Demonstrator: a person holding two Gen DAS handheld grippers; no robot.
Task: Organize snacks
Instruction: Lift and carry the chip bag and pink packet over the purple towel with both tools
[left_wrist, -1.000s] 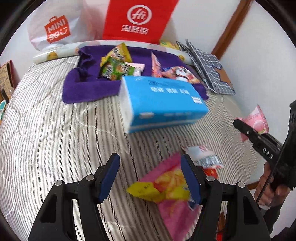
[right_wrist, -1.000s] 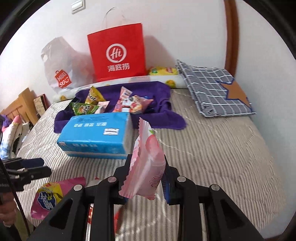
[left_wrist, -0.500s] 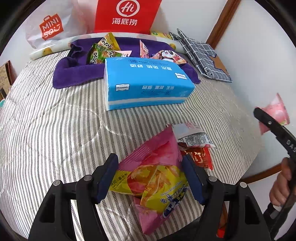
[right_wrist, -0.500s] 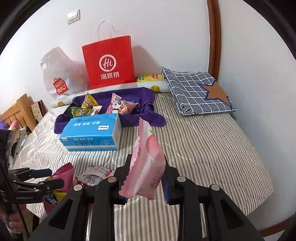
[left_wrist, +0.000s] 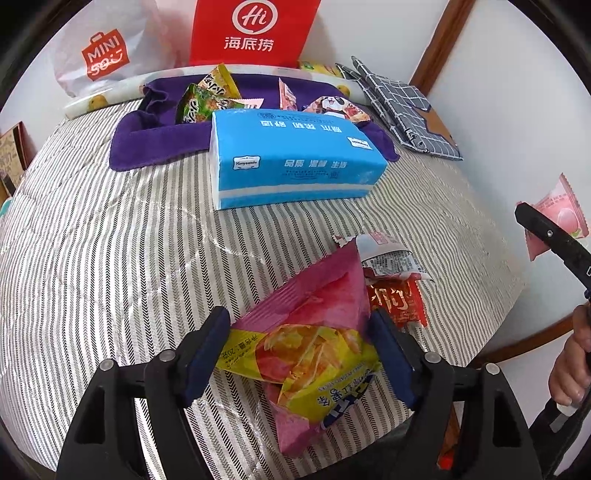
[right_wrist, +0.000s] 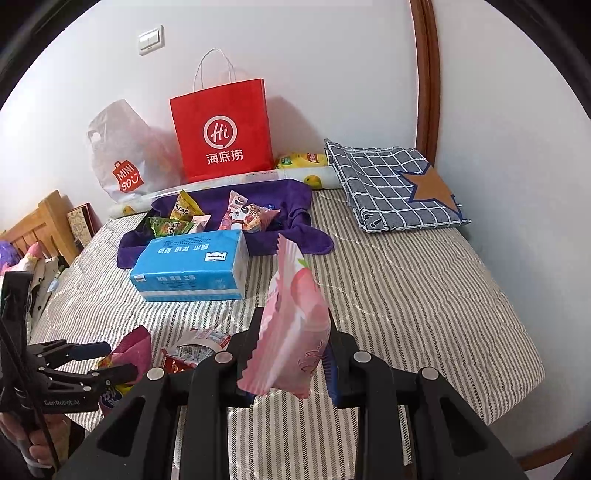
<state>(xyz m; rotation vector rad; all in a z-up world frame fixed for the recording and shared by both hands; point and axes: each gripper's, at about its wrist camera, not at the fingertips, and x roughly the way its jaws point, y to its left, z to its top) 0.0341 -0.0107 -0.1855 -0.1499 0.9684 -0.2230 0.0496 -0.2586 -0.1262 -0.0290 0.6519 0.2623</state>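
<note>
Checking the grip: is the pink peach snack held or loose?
Held: the right gripper is shut on the pink peach snack, lifted clear of the bed.

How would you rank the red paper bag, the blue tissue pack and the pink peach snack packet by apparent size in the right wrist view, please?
1. Red paper bag.
2. Blue tissue pack.
3. Pink peach snack packet, though it looks close to the tissue pack only because it sits right at the camera, clamped in the right gripper.
</note>
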